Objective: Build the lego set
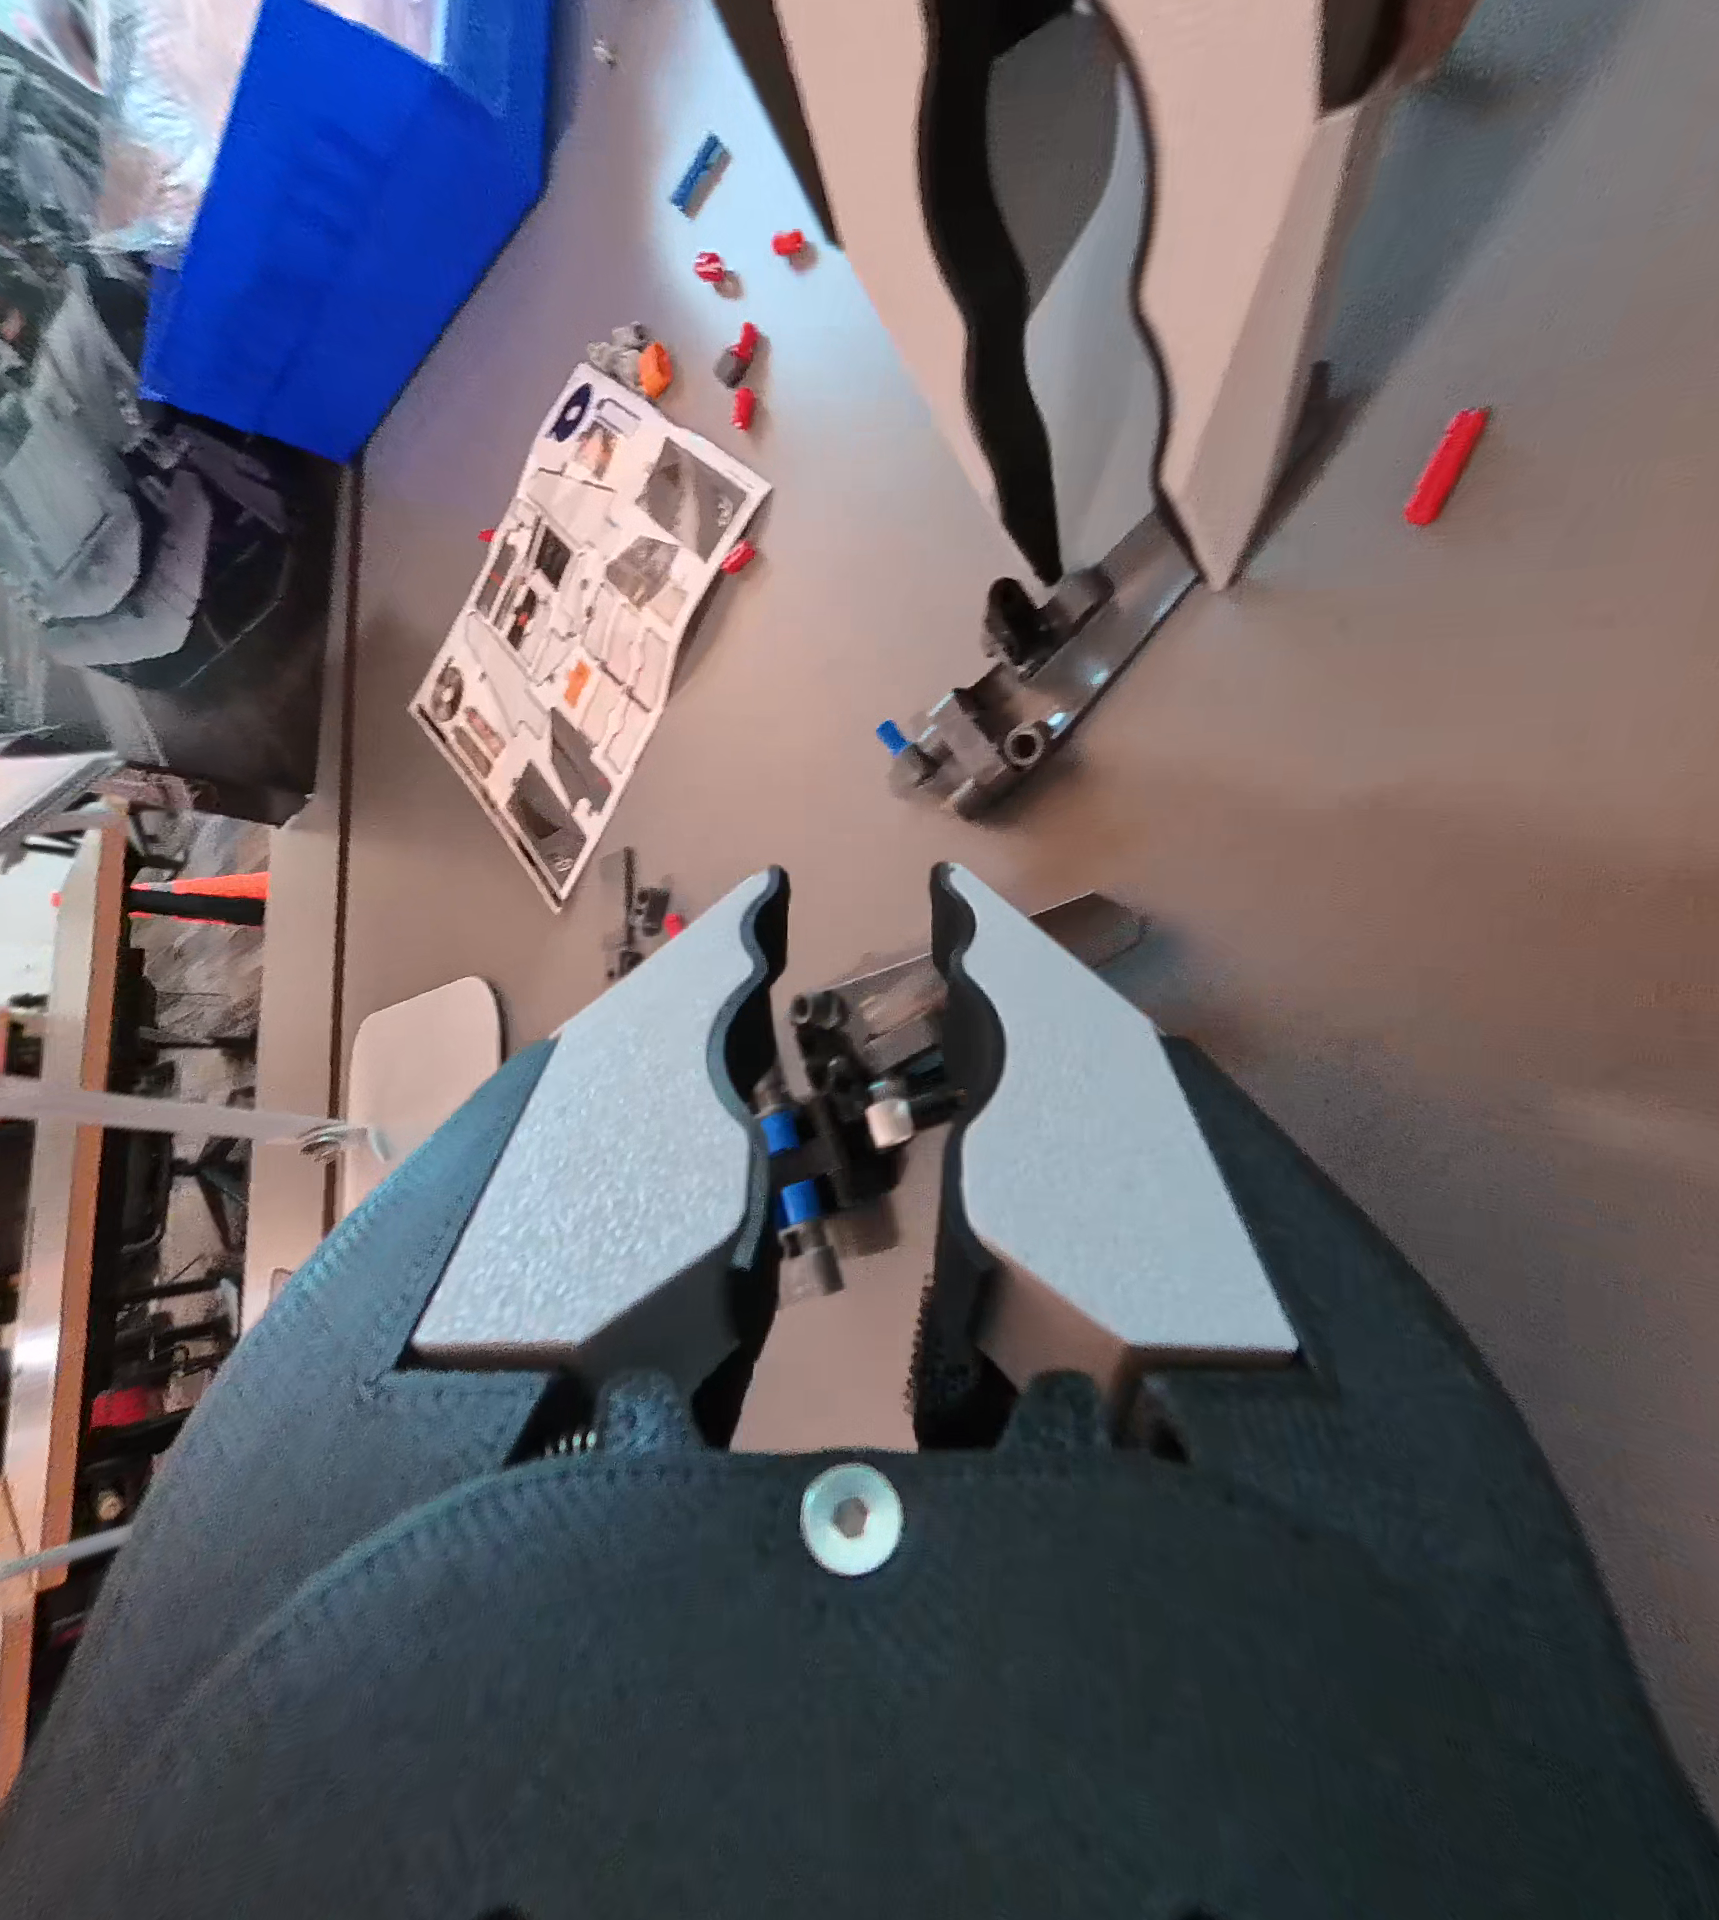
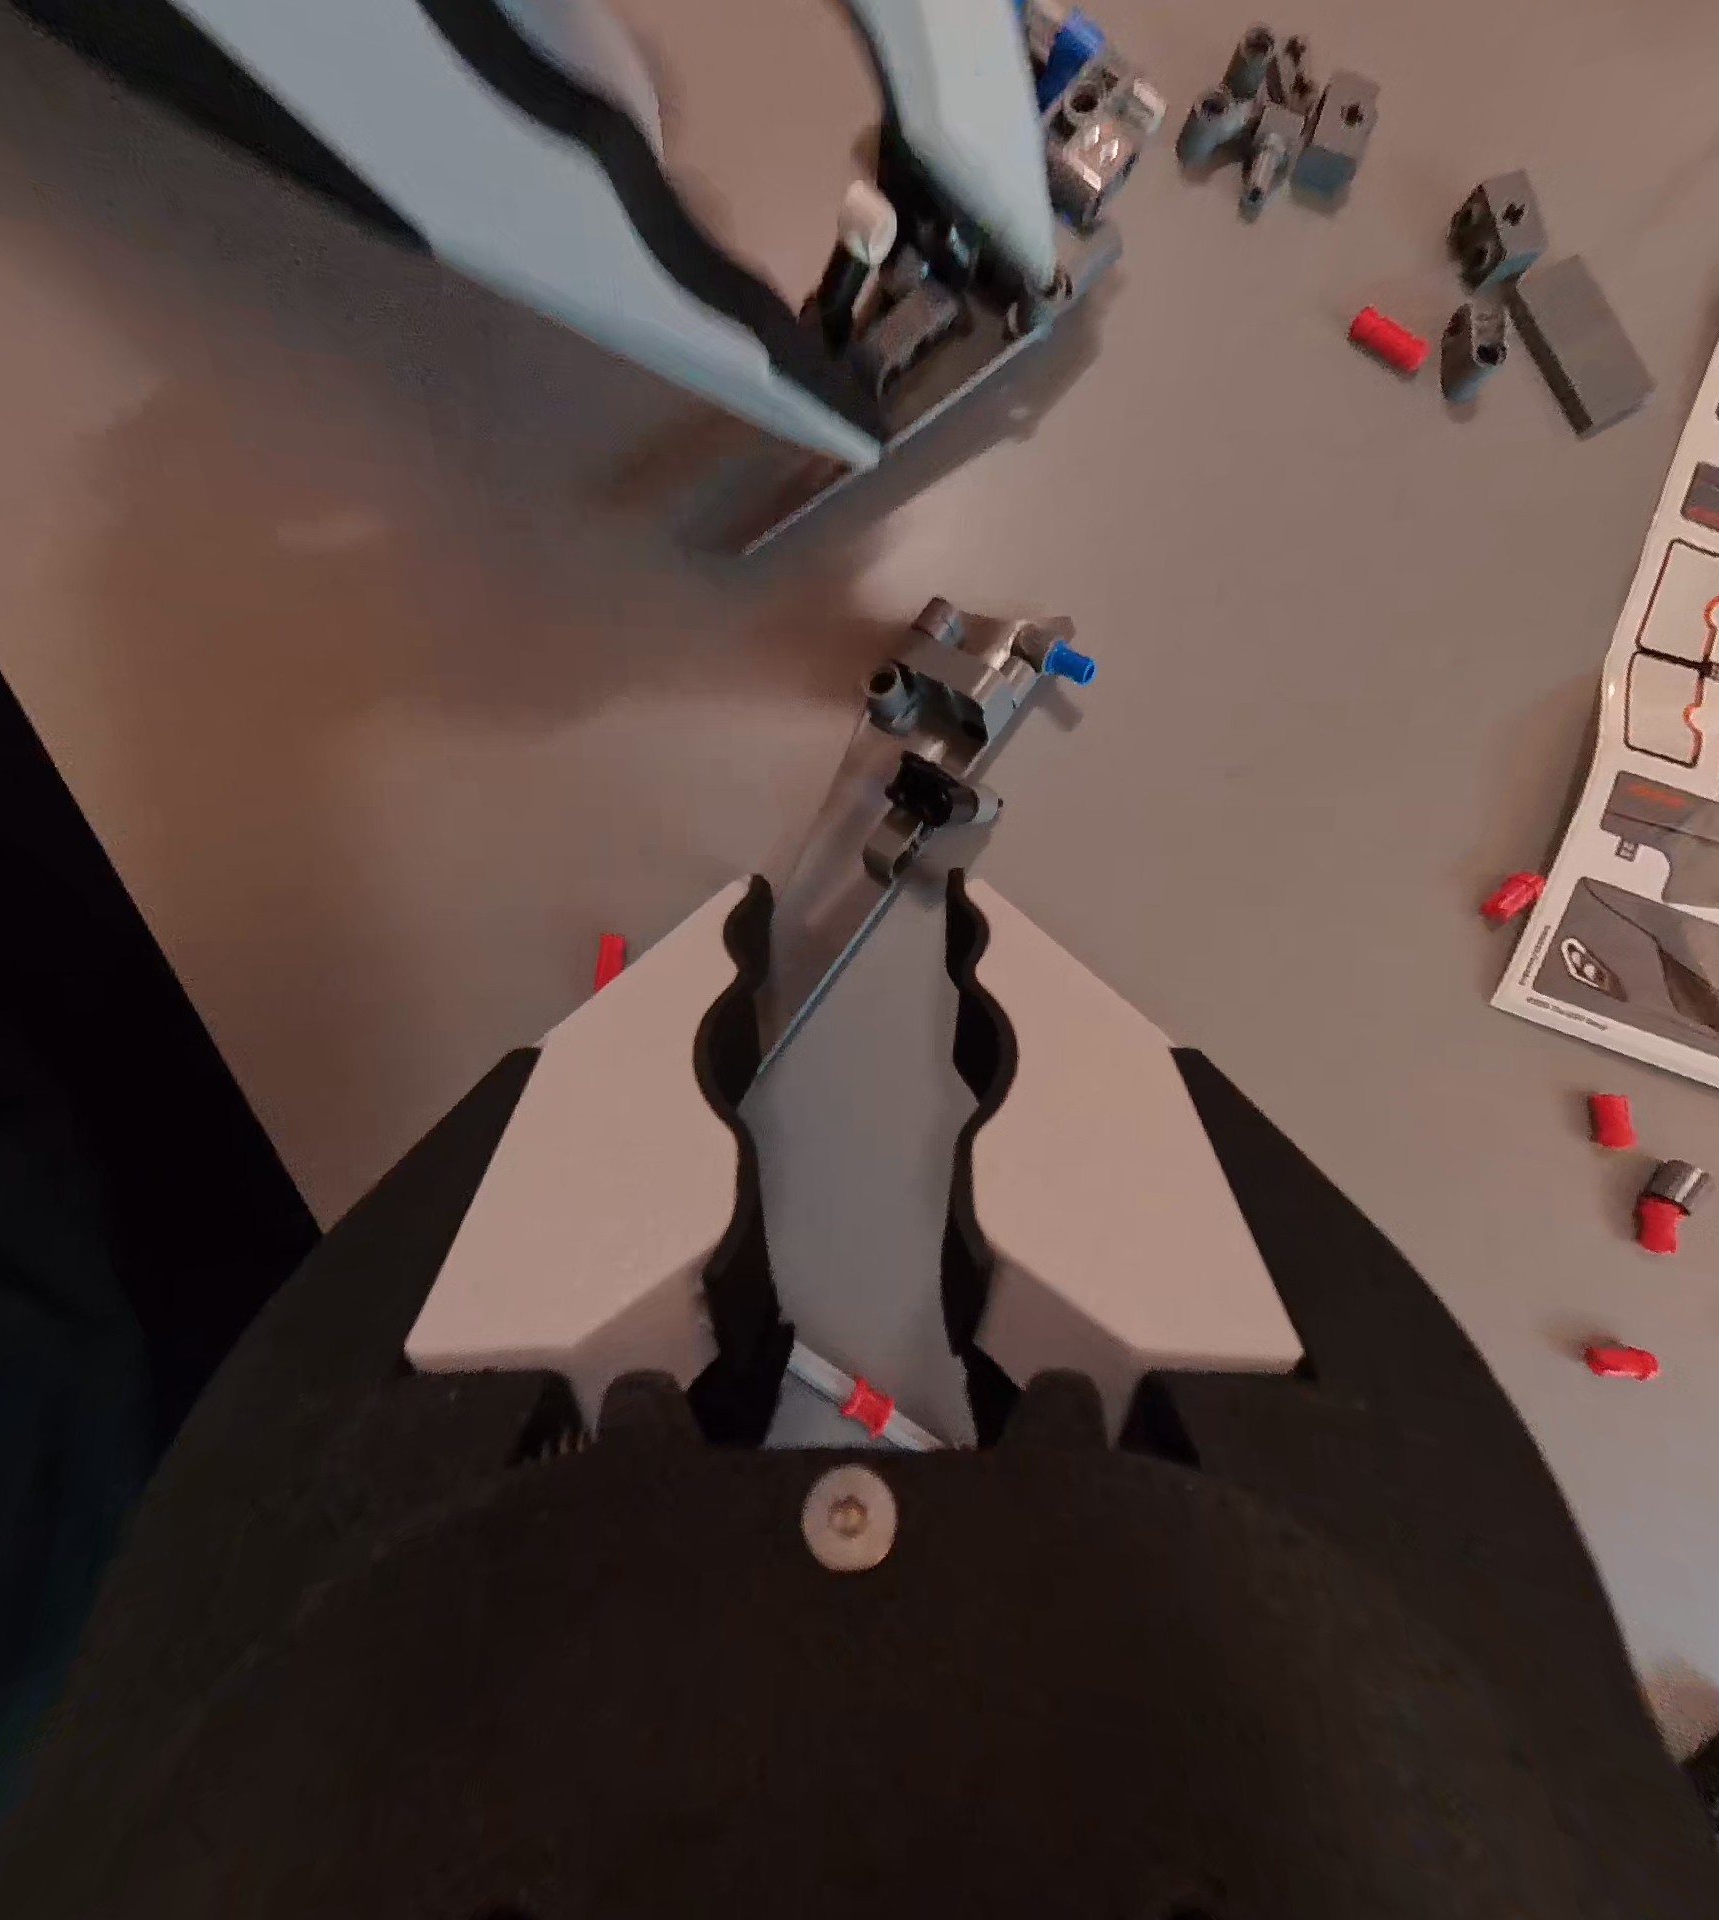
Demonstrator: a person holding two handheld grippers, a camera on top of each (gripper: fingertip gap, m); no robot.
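My left gripper (image 1: 860, 894) is shut on a small black and grey Lego assembly (image 1: 834, 1101) with two blue pins and a light grey stub, held just above the table. It also shows at the top of the right wrist view (image 2: 959, 353) with that assembly (image 2: 896, 301). My right gripper (image 2: 850, 894) is shut on a long grey panel (image 2: 855, 1039). The panel's far end carries a grey connector block with a blue pin (image 2: 1068, 662). In the left wrist view the right gripper (image 1: 1125, 577) holds this panel build (image 1: 1000, 727) slanting down toward the table.
A sticker sheet (image 1: 585, 623) lies flat, also at the right (image 2: 1707, 727). Red pins (image 1: 746, 353) and grey pieces (image 2: 1281, 135) are scattered around it. A long red piece (image 1: 1445, 465) lies apart. A blue bin (image 1: 335, 229) and set box (image 1: 24, 416) stand behind. The table edge (image 2: 107, 831) runs left. My hands' fingertips stand some 8 cm from each other.
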